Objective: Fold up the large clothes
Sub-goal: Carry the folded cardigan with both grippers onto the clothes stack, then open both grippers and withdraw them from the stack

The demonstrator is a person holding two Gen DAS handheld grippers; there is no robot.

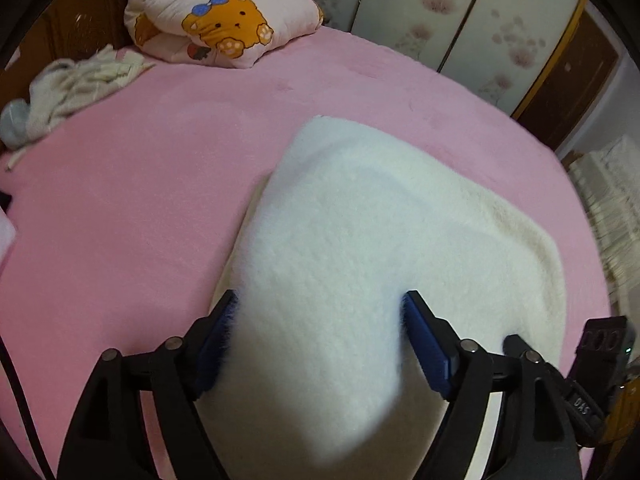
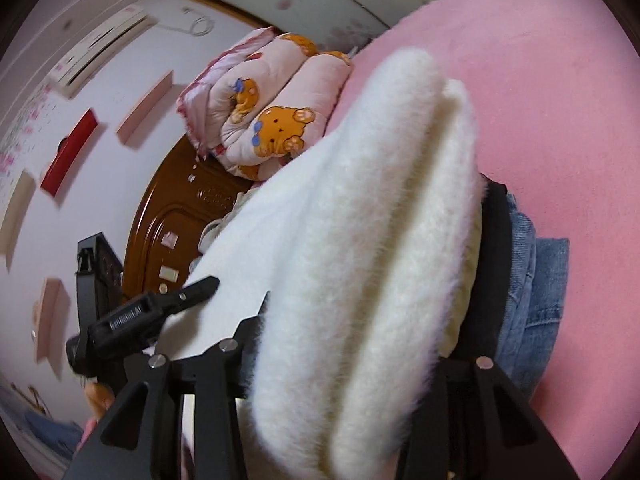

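Two hand-held grippers — left [image 1: 320, 320], right [image 2: 372, 320] — each clamped on one white fluffy garment [image 1: 392, 216] over one pink bed [image 1: 140, 184]

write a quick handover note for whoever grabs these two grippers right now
Left gripper: shut on the white fluffy garment, held bunched between its blue pads.
Right gripper: also shut on it, the cloth draped over its fingers.
Garment: already doubled, far end resting on the pink bed.
Jeans lie underneath.
Left to do: lay it flat, finish the fold, release.
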